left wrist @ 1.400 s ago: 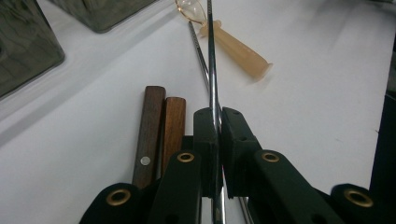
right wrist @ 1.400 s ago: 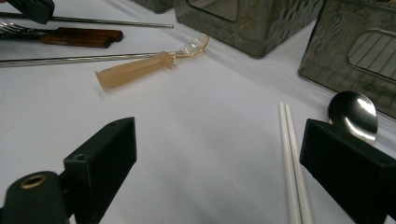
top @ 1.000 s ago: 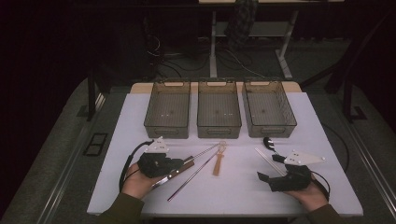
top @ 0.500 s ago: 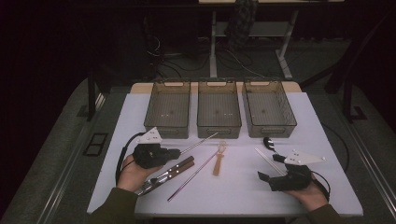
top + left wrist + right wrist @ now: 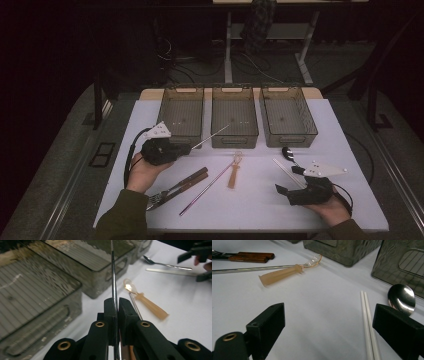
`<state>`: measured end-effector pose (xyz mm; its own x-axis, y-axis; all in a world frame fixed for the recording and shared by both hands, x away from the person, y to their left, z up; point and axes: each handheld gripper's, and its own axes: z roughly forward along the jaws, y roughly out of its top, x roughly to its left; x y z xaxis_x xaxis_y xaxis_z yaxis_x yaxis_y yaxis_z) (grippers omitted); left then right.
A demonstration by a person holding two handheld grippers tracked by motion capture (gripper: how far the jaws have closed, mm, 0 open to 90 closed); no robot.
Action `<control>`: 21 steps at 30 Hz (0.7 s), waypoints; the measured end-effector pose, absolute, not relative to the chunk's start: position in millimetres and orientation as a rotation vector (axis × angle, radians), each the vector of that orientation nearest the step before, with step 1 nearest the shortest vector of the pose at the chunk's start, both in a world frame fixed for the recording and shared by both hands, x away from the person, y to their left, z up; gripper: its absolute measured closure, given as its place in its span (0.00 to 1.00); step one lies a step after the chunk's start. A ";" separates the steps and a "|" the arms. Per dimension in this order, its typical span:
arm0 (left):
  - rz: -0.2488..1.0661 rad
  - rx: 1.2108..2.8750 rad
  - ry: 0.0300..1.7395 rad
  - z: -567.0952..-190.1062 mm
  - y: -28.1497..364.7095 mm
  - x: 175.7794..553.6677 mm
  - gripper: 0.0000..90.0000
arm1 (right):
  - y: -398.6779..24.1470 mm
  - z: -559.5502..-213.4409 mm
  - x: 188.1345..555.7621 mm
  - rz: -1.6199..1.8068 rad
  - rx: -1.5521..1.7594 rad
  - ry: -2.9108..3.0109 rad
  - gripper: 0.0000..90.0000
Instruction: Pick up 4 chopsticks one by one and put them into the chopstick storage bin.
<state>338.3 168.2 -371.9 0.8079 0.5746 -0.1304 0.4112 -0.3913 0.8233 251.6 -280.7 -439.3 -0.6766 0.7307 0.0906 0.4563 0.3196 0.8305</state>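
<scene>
The left claw (image 5: 186,148) is clamped on a thin metal rod (image 5: 212,136), seemingly a chopstick, whose shaft runs up between the two black jaws in the left gripper view (image 5: 114,290). In the high view the rod slants up and away from the claw, its far end over the front rim of the middle bin (image 5: 235,142), clear of the worktop (image 5: 250,200). The right claw (image 5: 286,192) rests low near the worktop's front right with its jaws spread wide and nothing between them; white chopsticks (image 5: 367,325) and a steel spoon (image 5: 401,298) lie just ahead of it.
</scene>
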 end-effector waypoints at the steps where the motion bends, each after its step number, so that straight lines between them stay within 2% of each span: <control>1: 0.224 2.037 0.735 -371.1 168.2 340.5 0.94 | -280.8 -439.4 251.7 1.288 1.066 2.289 0.12; 21: 0.303 2.008 0.855 -358.7 170.9 390.8 0.94 | -282.6 -439.5 252.3 1.295 1.076 2.285 0.12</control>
<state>390.8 170.9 -358.7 0.7304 0.6735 -0.1139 0.4518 -0.3514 0.8200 252.3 -282.6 -439.5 -0.6733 0.7329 0.0974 0.4602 0.3123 0.8311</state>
